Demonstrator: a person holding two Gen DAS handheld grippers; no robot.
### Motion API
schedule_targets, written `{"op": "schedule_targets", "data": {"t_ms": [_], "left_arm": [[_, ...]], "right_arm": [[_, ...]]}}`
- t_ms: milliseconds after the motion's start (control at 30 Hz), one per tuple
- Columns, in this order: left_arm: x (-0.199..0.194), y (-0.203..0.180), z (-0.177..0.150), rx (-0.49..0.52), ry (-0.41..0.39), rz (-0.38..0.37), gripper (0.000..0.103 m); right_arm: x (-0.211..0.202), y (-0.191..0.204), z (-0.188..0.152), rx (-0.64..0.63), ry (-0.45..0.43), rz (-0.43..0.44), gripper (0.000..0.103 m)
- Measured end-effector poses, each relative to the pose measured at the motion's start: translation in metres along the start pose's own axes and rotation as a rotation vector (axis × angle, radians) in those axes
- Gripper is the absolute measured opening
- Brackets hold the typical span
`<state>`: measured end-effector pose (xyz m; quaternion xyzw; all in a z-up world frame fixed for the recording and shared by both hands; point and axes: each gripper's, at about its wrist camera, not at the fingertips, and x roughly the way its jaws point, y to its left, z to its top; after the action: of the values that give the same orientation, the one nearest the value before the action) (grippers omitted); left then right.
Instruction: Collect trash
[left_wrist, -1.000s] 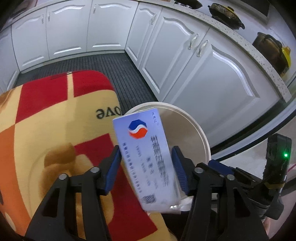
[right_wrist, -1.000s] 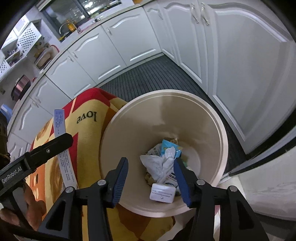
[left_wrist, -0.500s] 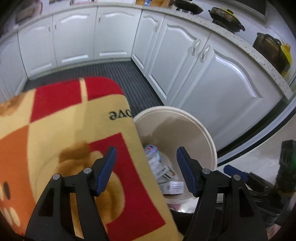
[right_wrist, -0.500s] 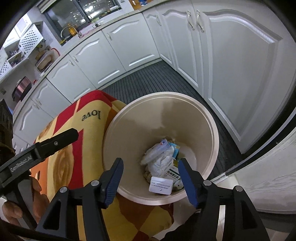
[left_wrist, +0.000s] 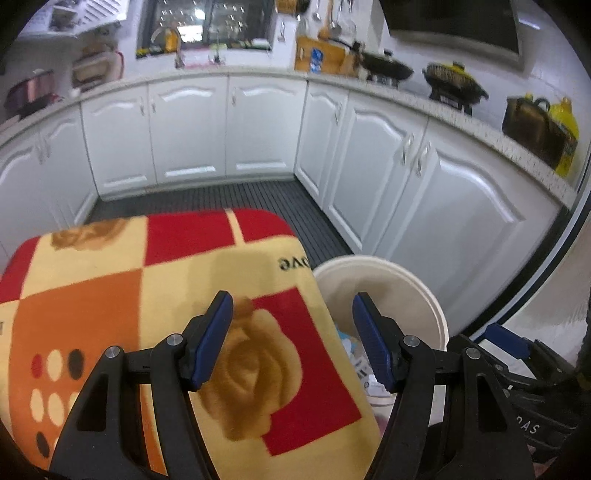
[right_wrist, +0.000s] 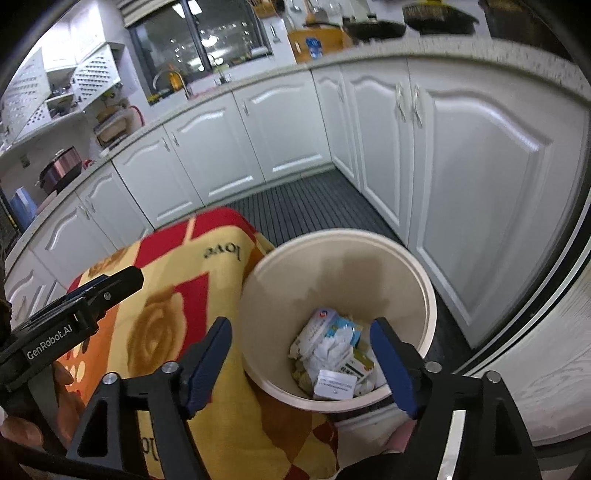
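A cream round bin stands on the floor beside a blanket-covered surface. In it lies trash: white boxes, crumpled paper and a blue-and-white packet. My right gripper hovers above the bin's near rim; its jaws are opening and nothing is between them. My left gripper is open and empty, over the blanket's edge next to the bin. A little of the trash shows between the blanket and the right finger.
A red, orange and yellow rose-patterned blanket fills the near left. White cabinets wrap around a dark ribbed floor mat. Pans and pots sit on the countertop. A hand grips the left tool.
The white box held in my left gripper a second ago now lies in the bin. Both grippers have risen and tipped upward. The right jaws have spread wider.
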<state>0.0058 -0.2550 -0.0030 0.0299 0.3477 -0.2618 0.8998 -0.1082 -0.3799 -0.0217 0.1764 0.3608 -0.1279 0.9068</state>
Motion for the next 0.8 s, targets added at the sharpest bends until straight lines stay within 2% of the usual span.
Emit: {"op": "schedule_targets", "data": {"t_ms": [100, 167, 300, 500, 800], "left_arm": [[-0.020, 0.004, -0.003, 0.014, -0.063, 0.024, 0.080], [-0.035, 0.010, -0.004, 0.003, -0.110, 0.036, 0.080], [-0.054, 0.021, -0.006, -0.025, -0.148, 0.042, 0.081], [-0.071, 0.032, -0.011, -0.043, -0.168, 0.083, 0.081], [-0.085, 0.036, -0.017, -0.029, -0.199, 0.126, 0.081]], "right_arm": [[-0.013, 0.012, -0.003, -0.032, -0.054, -0.004, 0.084], [-0.019, 0.019, -0.004, -0.046, -0.077, -0.009, 0.085], [-0.033, 0.030, -0.006, -0.062, -0.130, -0.016, 0.088], [-0.055, 0.040, -0.011, -0.076, -0.215, -0.039, 0.094], [-0.068, 0.052, -0.015, -0.084, -0.270, -0.056, 0.096]]}}
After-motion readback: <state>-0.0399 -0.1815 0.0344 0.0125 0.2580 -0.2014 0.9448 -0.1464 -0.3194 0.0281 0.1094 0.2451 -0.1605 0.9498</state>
